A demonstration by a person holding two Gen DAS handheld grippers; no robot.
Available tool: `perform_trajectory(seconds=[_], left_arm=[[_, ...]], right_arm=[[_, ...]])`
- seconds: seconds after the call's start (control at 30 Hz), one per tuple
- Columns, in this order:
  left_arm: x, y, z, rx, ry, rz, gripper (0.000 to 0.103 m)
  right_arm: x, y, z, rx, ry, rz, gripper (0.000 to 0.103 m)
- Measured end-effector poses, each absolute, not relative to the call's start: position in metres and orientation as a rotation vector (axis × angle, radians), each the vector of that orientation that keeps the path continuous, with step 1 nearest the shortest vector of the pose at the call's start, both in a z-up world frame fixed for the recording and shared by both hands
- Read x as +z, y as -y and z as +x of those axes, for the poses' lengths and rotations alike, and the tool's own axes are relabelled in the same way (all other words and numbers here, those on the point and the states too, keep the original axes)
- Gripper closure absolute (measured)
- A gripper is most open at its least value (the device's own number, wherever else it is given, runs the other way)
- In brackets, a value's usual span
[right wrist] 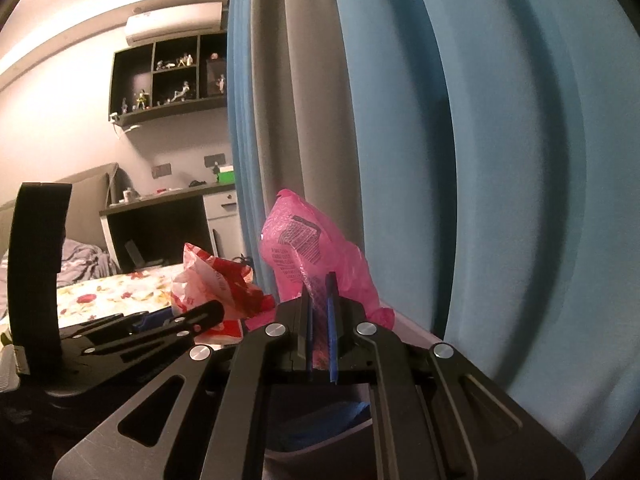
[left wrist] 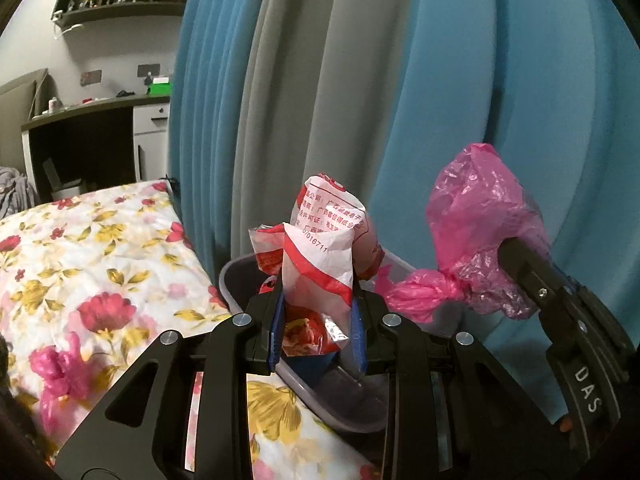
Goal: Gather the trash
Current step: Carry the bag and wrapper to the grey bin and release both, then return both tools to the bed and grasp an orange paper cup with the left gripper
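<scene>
Between the left claw's (left wrist: 318,324) pads sits a clamped red-and-white wrapper (left wrist: 320,264), a grey bin (left wrist: 236,276) just beyond, while the right claw (right wrist: 320,320) pinches a pink bag (right wrist: 312,248).

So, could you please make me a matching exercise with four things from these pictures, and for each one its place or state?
Things:
1. red and white wrapper
2. pink plastic bag
3. grey bin
4. green box

Places or states:
A. on the desk at the far wall
B. clamped in the right gripper
C. beside the floral bed cover, below both grippers
D. clamped in the left gripper

Pairs: 1-D, 2-B, 3-C, 4-A
</scene>
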State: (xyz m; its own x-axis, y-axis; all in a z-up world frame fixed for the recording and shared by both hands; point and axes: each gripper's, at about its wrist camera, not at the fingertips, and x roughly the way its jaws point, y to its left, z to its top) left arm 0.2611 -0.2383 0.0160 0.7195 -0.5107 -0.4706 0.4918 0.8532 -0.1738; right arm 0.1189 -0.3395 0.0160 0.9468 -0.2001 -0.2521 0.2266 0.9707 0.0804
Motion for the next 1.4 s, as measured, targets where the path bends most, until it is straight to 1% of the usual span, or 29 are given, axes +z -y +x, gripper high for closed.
perform_trajectory(seconds=[0.63,0.7,0.73,0.77,0.8,0.83,0.87,0.9,0.97,1.03,1.1,1.17,1.2,1.23,1.27,1.33,1.4], left_arm=[[-0.003,0.252,0.287,-0.579,-0.583,-0.047,0.076],[-0.005,0.253,0.289,-0.579,-0.593,-0.048,0.073],[-0.007,0.253,0.290,-0.582,-0.602,-0.050,0.068],[-0.008,0.253,0.291,-0.581,-0.605,-0.051,0.057],[-0.009,0.252,0.292,-0.576,-0.607,-0.054,0.050],[-0.010,0.250,0.292,-0.576,-0.606,-0.065,0.042],[-0.011,0.248,0.293,-0.579,-0.606,-0.071,0.038],[-0.011,0.247,0.292,-0.574,-0.607,-0.072,0.035],[-0.012,0.243,0.292,-0.552,-0.606,-0.069,0.027],[-0.012,0.238,0.290,-0.523,-0.606,-0.075,0.021],[-0.011,0.229,0.285,-0.488,-0.595,-0.081,0.015],[-0.009,0.221,0.279,-0.442,-0.579,-0.073,0.011],[-0.007,0.216,0.274,-0.420,-0.569,-0.072,0.010],[-0.005,0.211,0.270,-0.408,-0.562,-0.074,0.009],[-0.004,0.206,0.265,-0.387,-0.555,-0.077,0.008],[-0.001,0.193,0.251,-0.352,-0.536,-0.085,0.007],[0.002,0.181,0.236,-0.316,-0.518,-0.083,0.007]], right_arm=[[0.008,0.353,0.155,-0.211,-0.324,0.134,0.096],[0.006,0.355,0.158,-0.208,-0.334,0.135,0.096],[0.005,0.355,0.158,-0.204,-0.338,0.137,0.096],[0.005,0.356,0.159,-0.200,-0.341,0.141,0.093],[0.004,0.358,0.159,-0.195,-0.344,0.148,0.088],[0.003,0.358,0.159,-0.198,-0.345,0.153,0.074],[0.003,0.360,0.159,-0.199,-0.344,0.161,0.065],[0.002,0.363,0.158,-0.200,-0.340,0.171,0.065],[0.000,0.366,0.157,-0.200,-0.344,0.180,0.064],[-0.002,0.369,0.154,-0.202,-0.350,0.195,0.061],[0.000,0.368,0.149,-0.205,-0.343,0.200,0.056],[0.002,0.366,0.142,-0.207,-0.327,0.200,0.046],[0.004,0.365,0.138,-0.211,-0.319,0.197,0.040],[0.005,0.363,0.134,-0.217,-0.313,0.194,0.038],[0.007,0.360,0.129,-0.221,-0.304,0.191,0.032],[0.008,0.355,0.123,-0.222,-0.297,0.183,0.026],[0.009,0.346,0.116,-0.213,-0.298,0.166,0.023]])
